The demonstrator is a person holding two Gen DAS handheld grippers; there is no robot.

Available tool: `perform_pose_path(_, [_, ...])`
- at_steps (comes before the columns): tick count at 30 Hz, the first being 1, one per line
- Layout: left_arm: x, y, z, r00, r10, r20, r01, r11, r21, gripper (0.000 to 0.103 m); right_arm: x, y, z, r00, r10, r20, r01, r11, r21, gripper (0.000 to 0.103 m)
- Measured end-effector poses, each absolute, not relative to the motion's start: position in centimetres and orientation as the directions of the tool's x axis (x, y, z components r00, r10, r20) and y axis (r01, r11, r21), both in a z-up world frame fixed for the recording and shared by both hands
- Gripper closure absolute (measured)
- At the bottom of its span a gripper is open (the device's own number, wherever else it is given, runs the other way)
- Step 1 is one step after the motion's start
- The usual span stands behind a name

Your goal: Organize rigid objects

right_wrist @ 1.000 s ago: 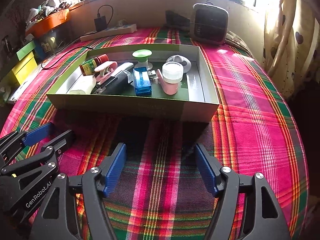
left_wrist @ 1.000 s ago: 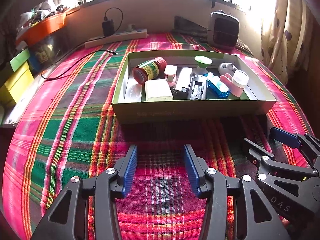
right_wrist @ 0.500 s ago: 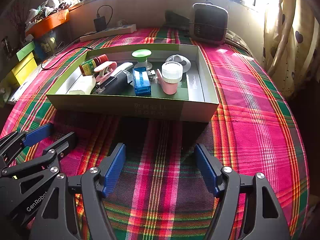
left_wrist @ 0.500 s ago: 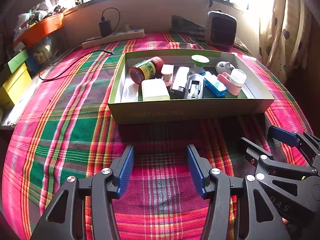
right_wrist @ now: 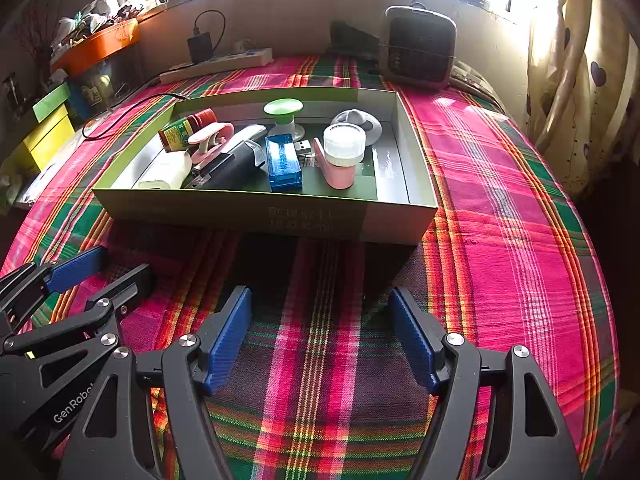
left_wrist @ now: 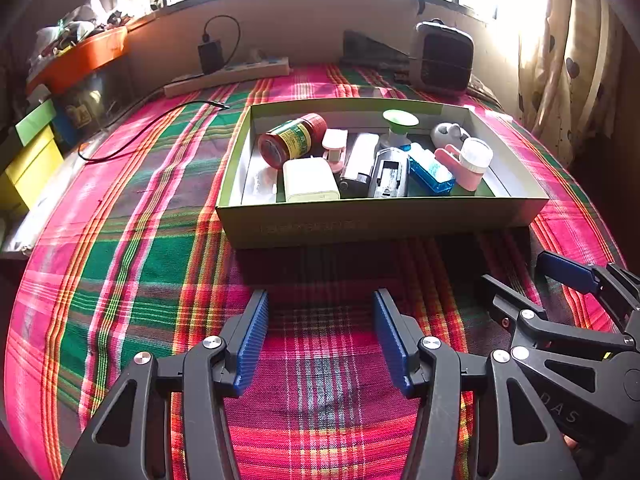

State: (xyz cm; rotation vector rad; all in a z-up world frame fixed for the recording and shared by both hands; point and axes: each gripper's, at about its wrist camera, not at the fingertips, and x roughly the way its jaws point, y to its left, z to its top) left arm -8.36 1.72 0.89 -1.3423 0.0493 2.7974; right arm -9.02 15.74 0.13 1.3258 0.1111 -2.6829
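Observation:
A shallow green box point(left_wrist: 380, 224) point(right_wrist: 260, 210) lies on the plaid cloth and holds several small items: a red-lidded jar point(left_wrist: 292, 140) on its side, a white block point(left_wrist: 310, 180), a blue USB stick point(right_wrist: 283, 162), a pink bottle with a white cap point(right_wrist: 342, 152) and a green-topped stand point(right_wrist: 284, 114). My left gripper point(left_wrist: 320, 312) hovers open over the cloth in front of the box, nothing between its blue pads. My right gripper point(right_wrist: 320, 308) is open beside it, also empty. Each one shows at the edge of the other's view.
A power strip point(left_wrist: 228, 76) with a black charger and cable lies at the back left. A dark heater point(right_wrist: 420, 48) stands behind the box. Yellow and green boxes point(left_wrist: 28, 160) and an orange tray point(right_wrist: 100, 44) sit at the left; a curtain point(right_wrist: 580, 100) hangs at the right.
The left gripper's jaws have spread a little wider than a second ago. Both grippers stay where they were, and the box and its contents are as before.

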Motion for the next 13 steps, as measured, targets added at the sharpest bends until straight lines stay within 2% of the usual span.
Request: perform_pose_path(13, [-8.35,1.74,0.89,-0.625,0.021,-0.78,-0.048,-0.999,0.012,0.051,-9.0,15.66,0.13,-0.599,-0.099,-0.794,0.164,-0.986,-0.001,0.032])
